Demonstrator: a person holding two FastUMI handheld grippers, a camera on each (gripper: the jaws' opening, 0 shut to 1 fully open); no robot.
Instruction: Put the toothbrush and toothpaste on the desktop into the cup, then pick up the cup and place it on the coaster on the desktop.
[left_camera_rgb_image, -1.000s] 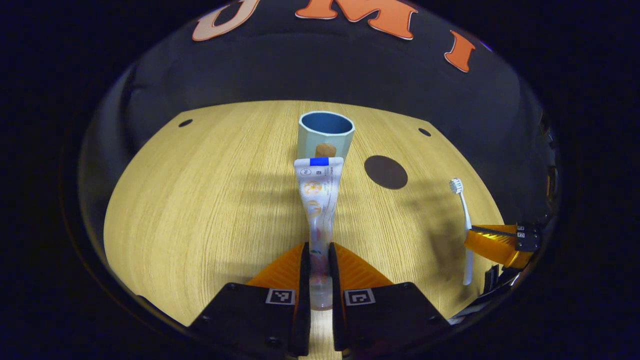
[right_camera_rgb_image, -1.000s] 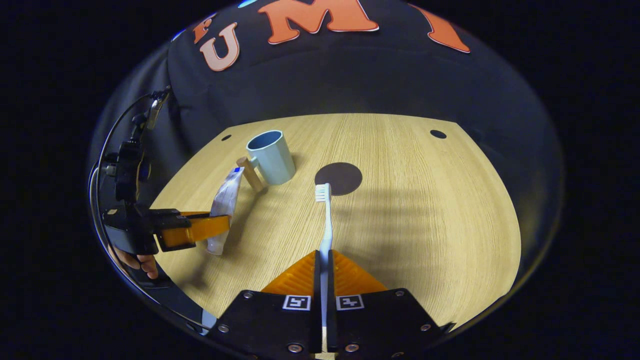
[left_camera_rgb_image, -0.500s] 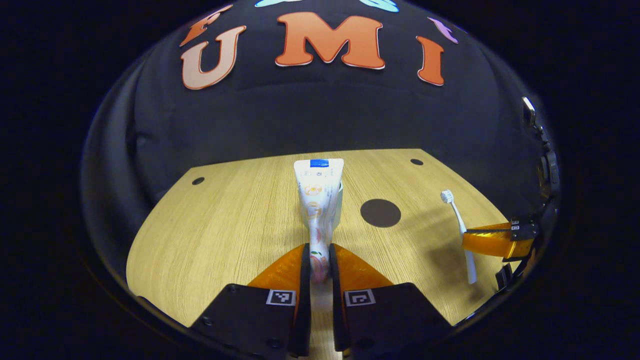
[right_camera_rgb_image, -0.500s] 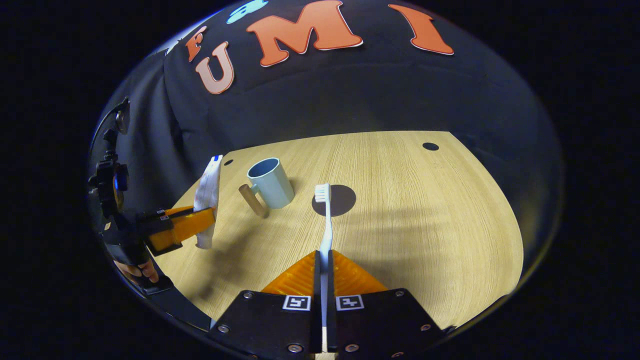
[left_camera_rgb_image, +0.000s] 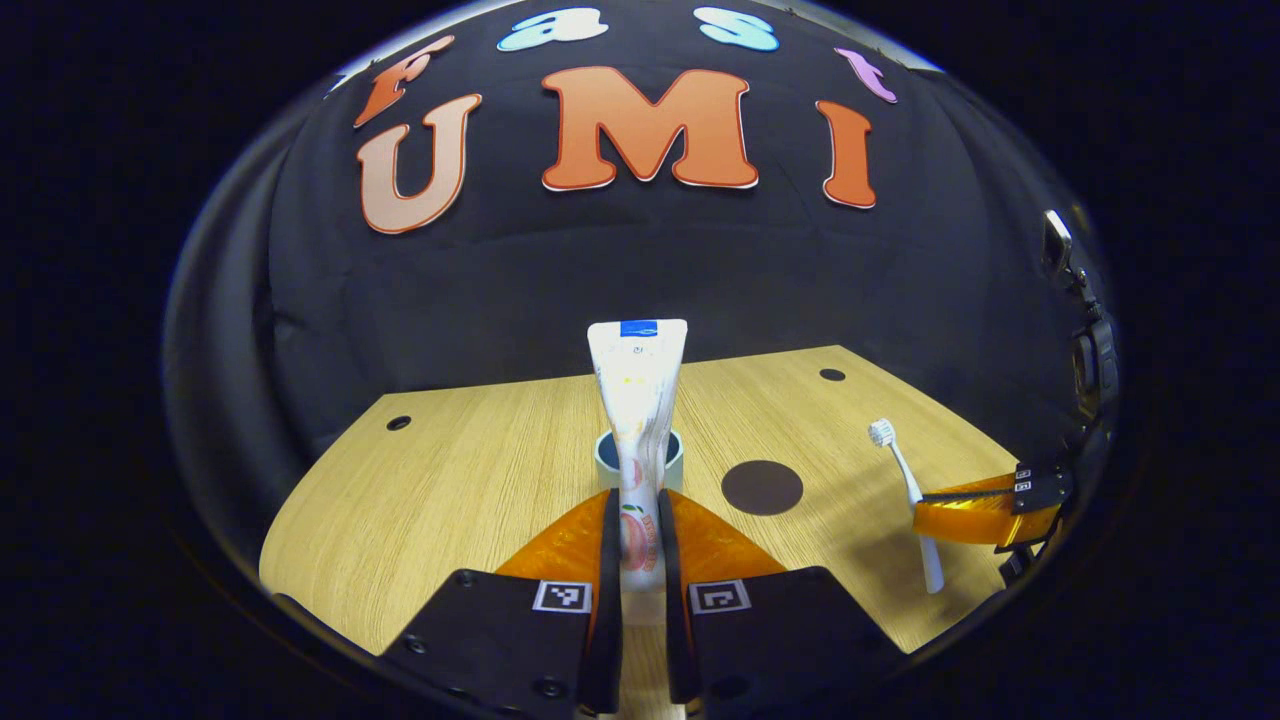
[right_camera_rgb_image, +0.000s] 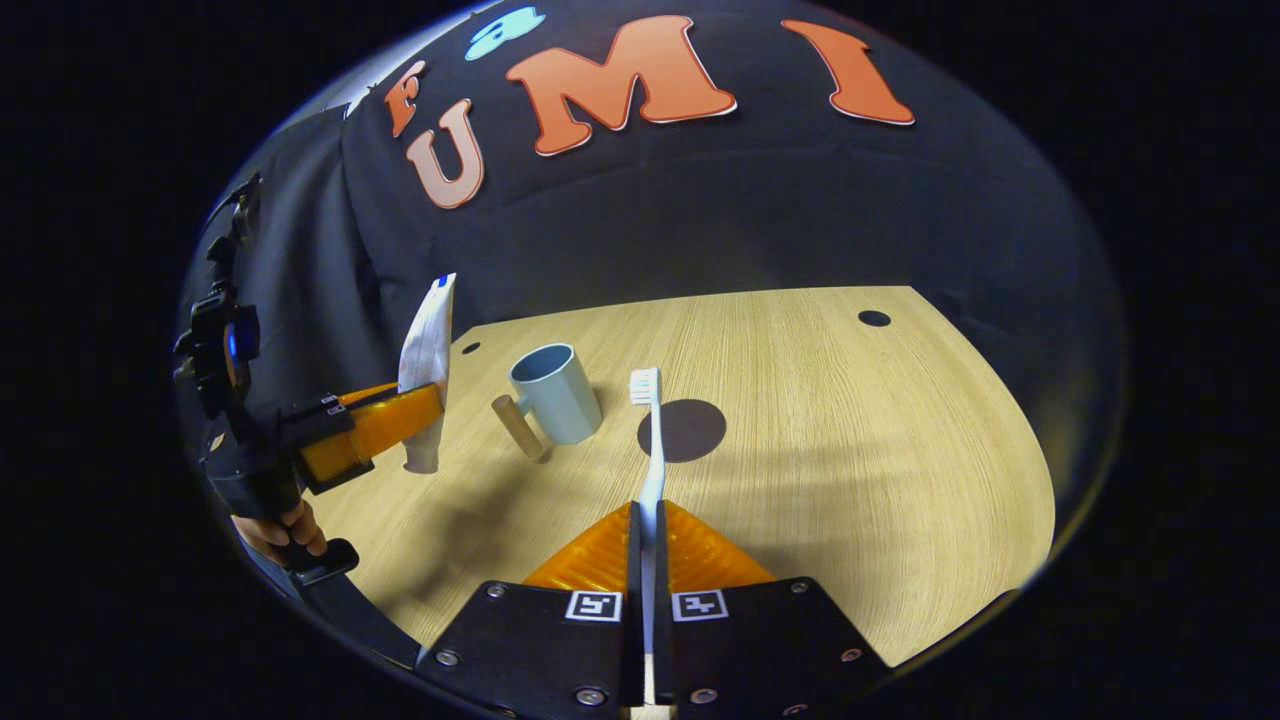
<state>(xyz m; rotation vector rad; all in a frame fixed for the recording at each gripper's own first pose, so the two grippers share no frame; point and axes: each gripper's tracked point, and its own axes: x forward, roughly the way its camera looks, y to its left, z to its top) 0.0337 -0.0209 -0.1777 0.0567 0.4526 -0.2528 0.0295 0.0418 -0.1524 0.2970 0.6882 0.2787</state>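
Well clear—toothpaste (left_camera_rgb_image: 637, 400) above cup (left_camera_rgb_image: 608, 458)

Legible text: none. Toothpaste tube (left_camera_rgb_image: 637, 400) carries printed graphics and small print, too blurred to read. Square coded markers (left_camera_rgb_image: 560, 596) on left hand-held gripper (left_camera_rgb_image: 640, 545) hold no characters.

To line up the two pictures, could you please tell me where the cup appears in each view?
Left gripper view: the cup sits low at centre, mostly hidden behind the toothpaste held upright in front of it.
Right gripper view: the cup stands left of centre, its wooden handle towards the camera.
Shared landmark: the dark round coaster, just right of the cup.
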